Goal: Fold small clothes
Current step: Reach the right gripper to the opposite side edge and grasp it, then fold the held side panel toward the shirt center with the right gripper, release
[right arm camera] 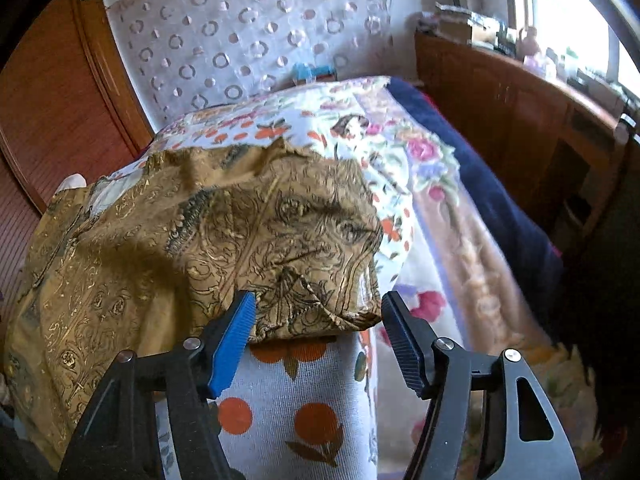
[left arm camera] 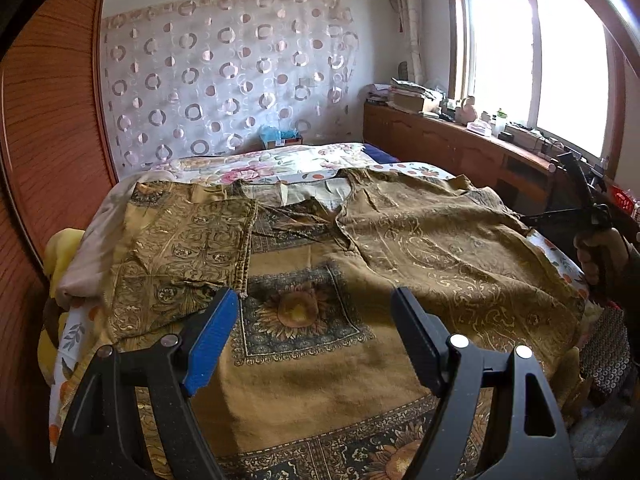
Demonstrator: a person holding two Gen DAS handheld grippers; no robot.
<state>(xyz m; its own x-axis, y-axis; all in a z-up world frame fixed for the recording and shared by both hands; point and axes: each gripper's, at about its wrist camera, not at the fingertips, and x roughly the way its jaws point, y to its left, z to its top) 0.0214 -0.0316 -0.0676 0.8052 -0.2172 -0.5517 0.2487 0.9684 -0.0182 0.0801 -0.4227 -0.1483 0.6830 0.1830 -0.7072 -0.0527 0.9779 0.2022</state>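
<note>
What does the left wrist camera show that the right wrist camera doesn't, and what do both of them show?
Only the left wrist view shows the sunflower panel on the garment's front, the folded-in left sleeve and the open left gripper above the cloth. Only the right wrist view shows the sleeve end lying between the right gripper's spread fingers, over the orange-dotted sheet. Both show the brown patterned garment and the circle-print curtain.

Right gripper (right arm camera: 318, 316) astride the brown garment's (right arm camera: 256, 232) corner (pads seemingly not touching), over the floral sheet (right arm camera: 304, 408).
</note>
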